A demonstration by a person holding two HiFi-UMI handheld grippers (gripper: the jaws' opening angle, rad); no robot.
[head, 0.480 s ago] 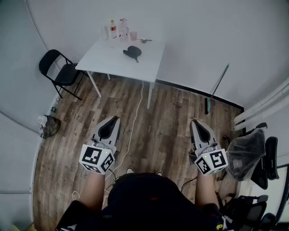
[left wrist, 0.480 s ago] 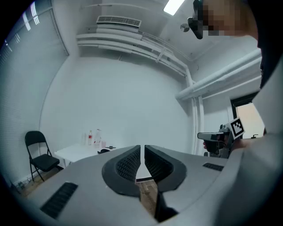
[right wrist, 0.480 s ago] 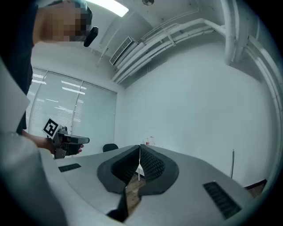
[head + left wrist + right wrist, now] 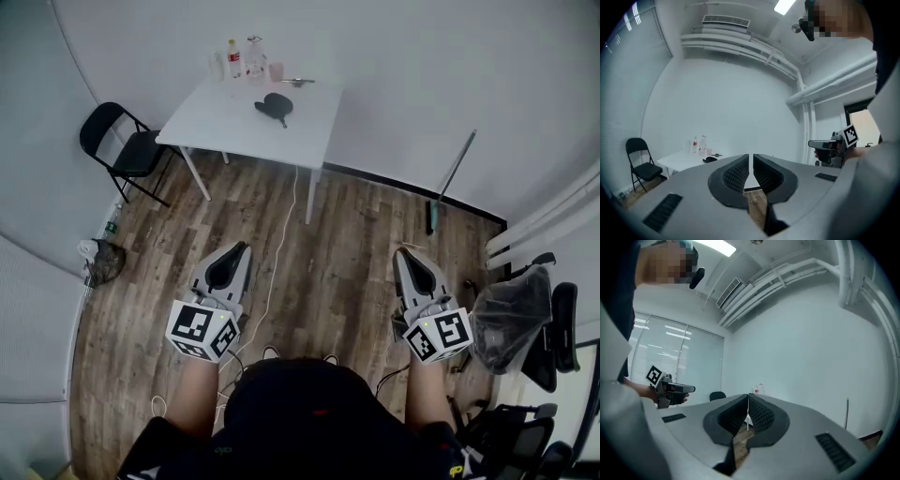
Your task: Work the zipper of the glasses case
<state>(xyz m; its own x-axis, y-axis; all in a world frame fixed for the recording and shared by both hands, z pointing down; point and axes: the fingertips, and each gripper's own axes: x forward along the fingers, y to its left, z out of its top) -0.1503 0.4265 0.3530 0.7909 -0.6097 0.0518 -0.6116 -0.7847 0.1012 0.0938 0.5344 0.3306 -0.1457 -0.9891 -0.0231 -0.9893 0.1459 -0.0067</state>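
The black glasses case [image 4: 275,108] lies on a white table [image 4: 225,117] across the room, far from both grippers. It shows as a small dark shape [image 4: 710,159] in the left gripper view. My left gripper [image 4: 234,248] is held over the wood floor, pointing toward the table, jaws shut with nothing in them [image 4: 751,157]. My right gripper [image 4: 410,253] is held level with it on the right, also shut and empty [image 4: 748,397]. Each gripper view shows the other gripper off to the side.
Bottles [image 4: 234,58] and a cup stand at the table's far edge. A black folding chair [image 4: 117,141] stands to the left of the table. A white cable [image 4: 281,234] runs across the floor. A long-handled tool [image 4: 450,183] leans on the wall, and an office chair [image 4: 525,323] stands at the right.
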